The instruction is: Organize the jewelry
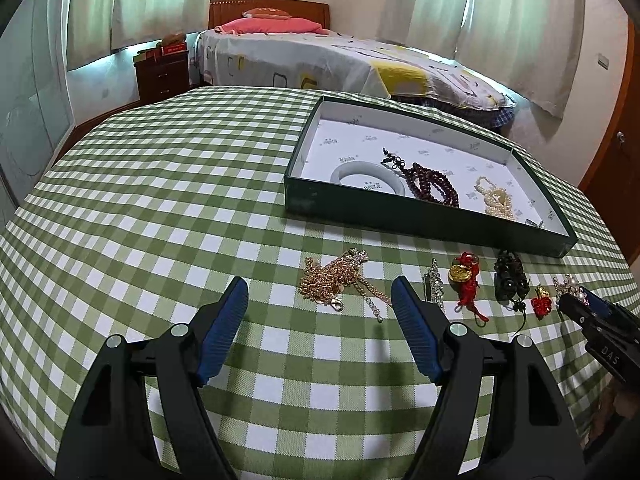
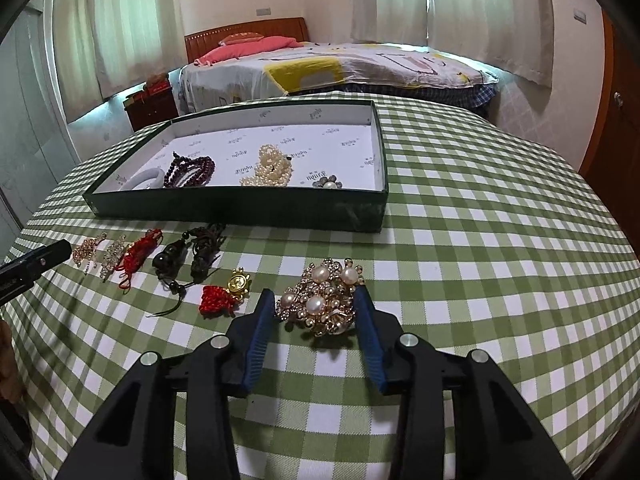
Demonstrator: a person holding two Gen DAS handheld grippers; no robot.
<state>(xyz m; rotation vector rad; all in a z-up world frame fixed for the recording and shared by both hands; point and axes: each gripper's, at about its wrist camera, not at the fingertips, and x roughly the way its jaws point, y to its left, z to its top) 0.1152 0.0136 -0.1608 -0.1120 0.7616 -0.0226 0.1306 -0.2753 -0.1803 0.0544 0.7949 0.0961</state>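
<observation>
The right gripper [image 2: 314,308] straddles the gold pearl-studded brooch [image 2: 322,300]; its fingers [image 2: 260,320] aren't visibly clamping. Next: close, lift toward the green box [image 2: 240,204] beyond. The left gripper [image 1: 320,300] hangs open, empty.

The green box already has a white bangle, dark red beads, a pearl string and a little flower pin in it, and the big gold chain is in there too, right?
Not quite. The gold chain is not in the green box; the left wrist view shows it lying on the checked tablecloth in front of the box. The white bangle, dark red beads, pearl string and little flower pin are indeed inside.
</observation>
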